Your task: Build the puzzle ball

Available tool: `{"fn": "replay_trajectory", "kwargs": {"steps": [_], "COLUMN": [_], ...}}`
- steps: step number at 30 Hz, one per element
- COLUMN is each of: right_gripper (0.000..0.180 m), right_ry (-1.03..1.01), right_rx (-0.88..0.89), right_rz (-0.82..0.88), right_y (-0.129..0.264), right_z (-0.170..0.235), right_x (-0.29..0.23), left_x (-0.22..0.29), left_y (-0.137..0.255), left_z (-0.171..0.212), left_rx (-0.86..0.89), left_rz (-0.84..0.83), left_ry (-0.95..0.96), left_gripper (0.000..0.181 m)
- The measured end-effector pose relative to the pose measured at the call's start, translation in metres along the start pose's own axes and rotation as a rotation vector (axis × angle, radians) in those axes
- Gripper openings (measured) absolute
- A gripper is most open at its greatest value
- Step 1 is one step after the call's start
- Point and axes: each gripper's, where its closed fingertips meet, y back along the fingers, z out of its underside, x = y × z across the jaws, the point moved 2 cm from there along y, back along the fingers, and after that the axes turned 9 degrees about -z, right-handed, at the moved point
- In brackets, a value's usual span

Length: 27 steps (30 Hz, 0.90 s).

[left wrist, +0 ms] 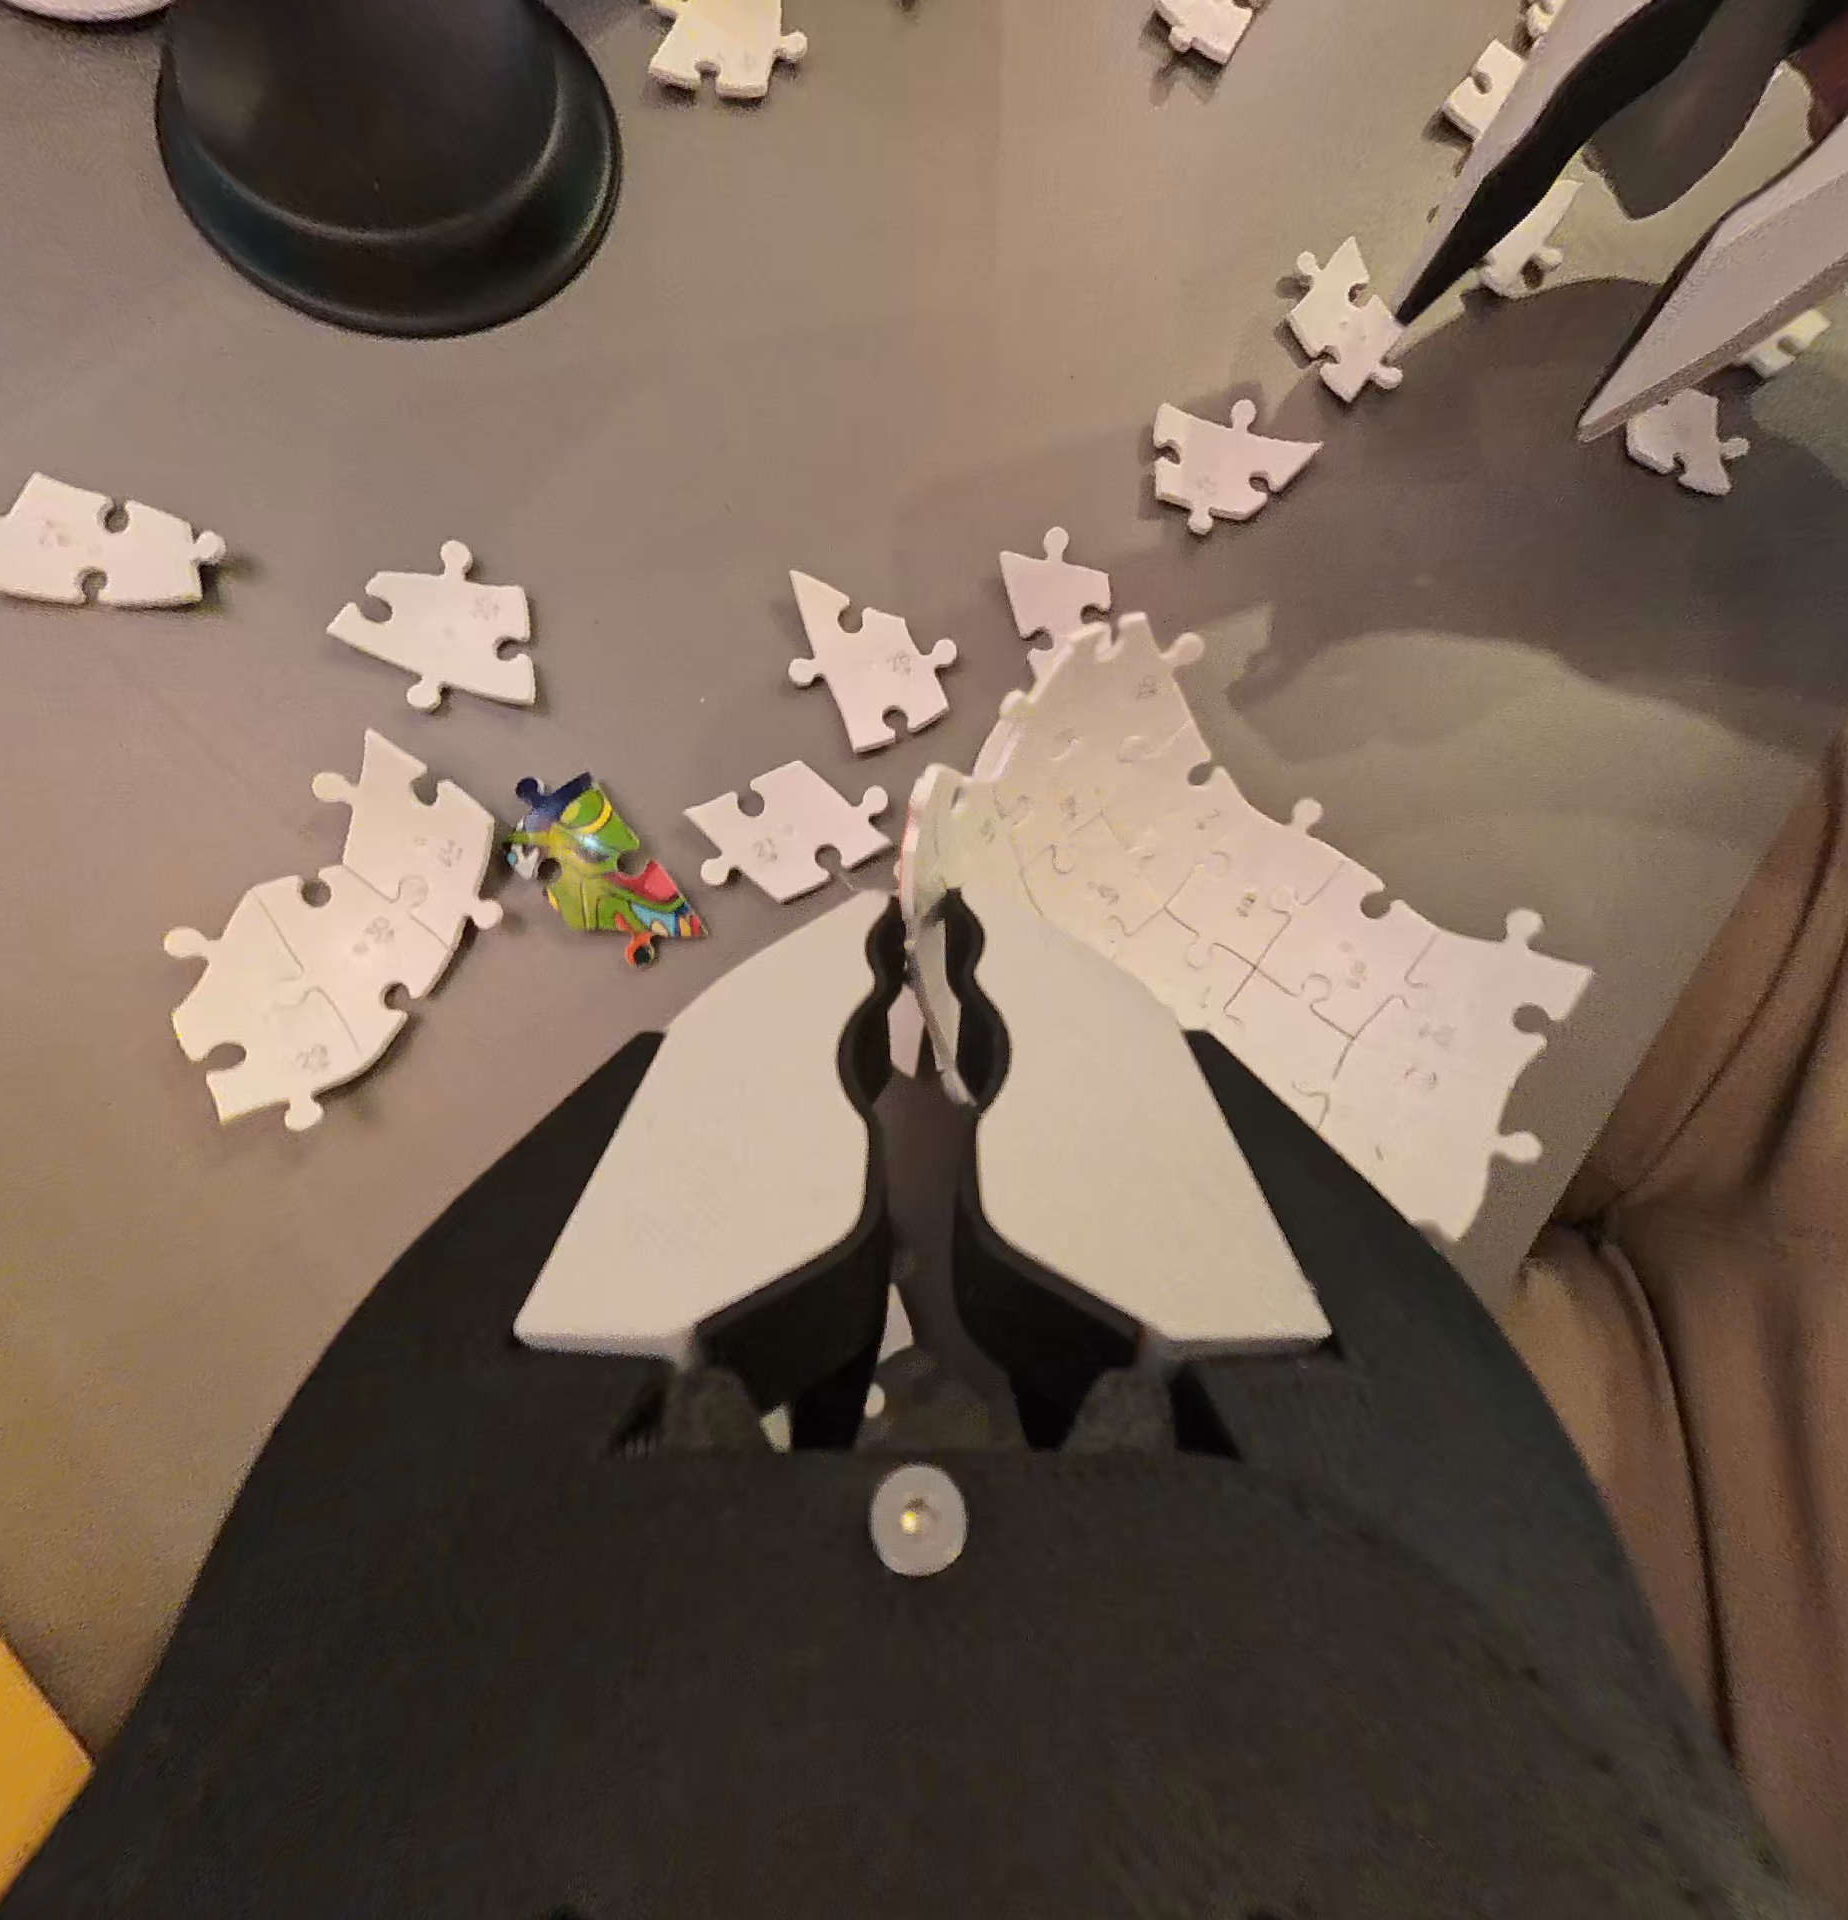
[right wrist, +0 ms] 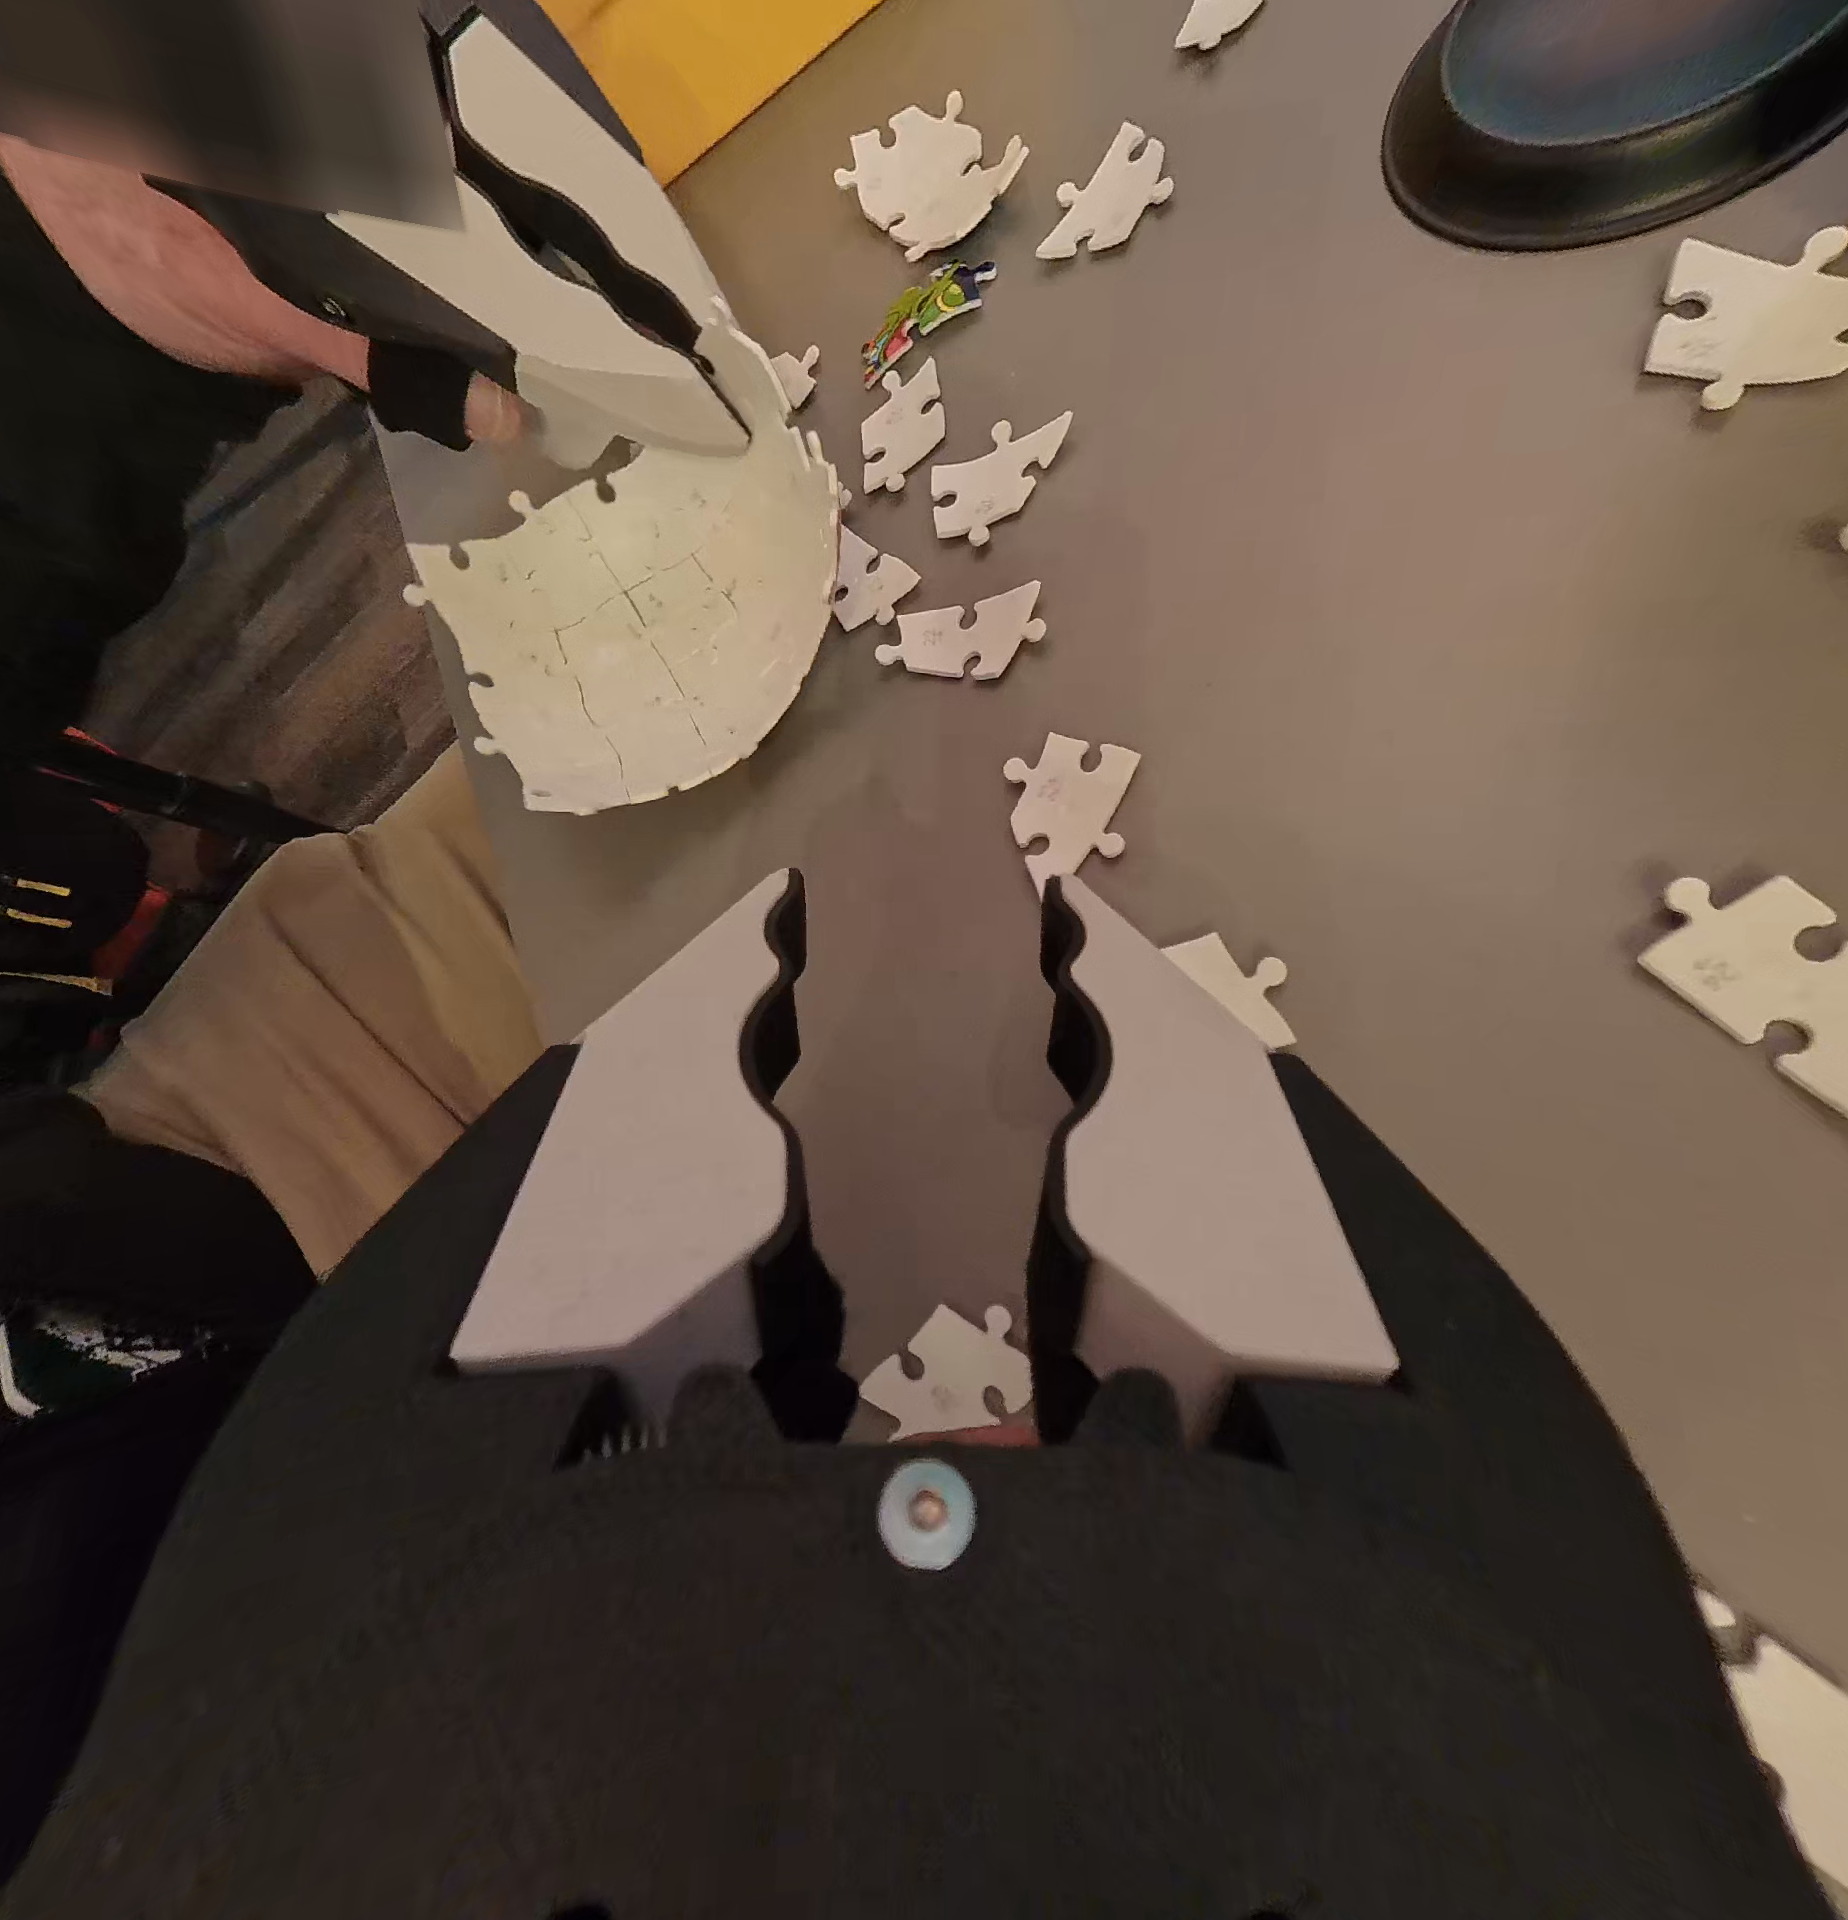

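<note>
My left gripper (left wrist: 925,920) is shut on the rim of the partly built puzzle ball (left wrist: 1263,935), a curved white shell of joined pieces held at the table's near edge. The shell also shows in the right wrist view (right wrist: 639,623) with the left gripper (right wrist: 728,400) on its rim. My right gripper (right wrist: 920,899) is open and empty, low over the grey table (right wrist: 1315,727); it shows at the top right of the left wrist view (left wrist: 1491,364). A white loose piece (right wrist: 1071,805) lies just past its right fingertip. One coloured piece (left wrist: 603,868) lies face up among several white ones.
A black round stand (left wrist: 385,156) sits at the far side of the table, also in the right wrist view (right wrist: 1626,125). Joined white pieces (left wrist: 328,935) lie left. A person's tan trouser leg (right wrist: 307,1039) and a gloved hand (right wrist: 421,390) are beside the table edge. The gap from one gripper's tips to the other's is roughly 15 centimeters.
</note>
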Motion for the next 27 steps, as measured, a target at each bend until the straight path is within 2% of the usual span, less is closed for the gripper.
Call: {"fn": "replay_trajectory", "kwargs": {"steps": [1, 11, 19, 27], "right_gripper": [0.044, 0.044, 0.045, 0.045], "right_ry": [0.001, 0.005, 0.031, 0.109], "right_rx": [0.001, 0.027, 0.062, -0.08], "right_rz": [0.001, 0.019, 0.104, 0.284], "right_y": [0.001, 0.015, 0.055, 0.093], "right_z": [0.0, -0.005, -0.007, 0.023], "right_x": [0.001, 0.011, 0.029, 0.05], "left_x": [0.0, 0.006, 0.01, 0.011], "left_y": [0.002, 0.022, 0.03, 0.043], "left_z": [0.002, 0.013, 0.02, 0.028], "left_rx": [0.002, 0.113, 0.163, 0.23], "left_rz": [-0.002, -0.031, -0.07, -0.108], "left_ry": [0.016, 0.172, 0.262, 0.355], "left_gripper": [0.007, 0.003, 0.002, 0.002]}}
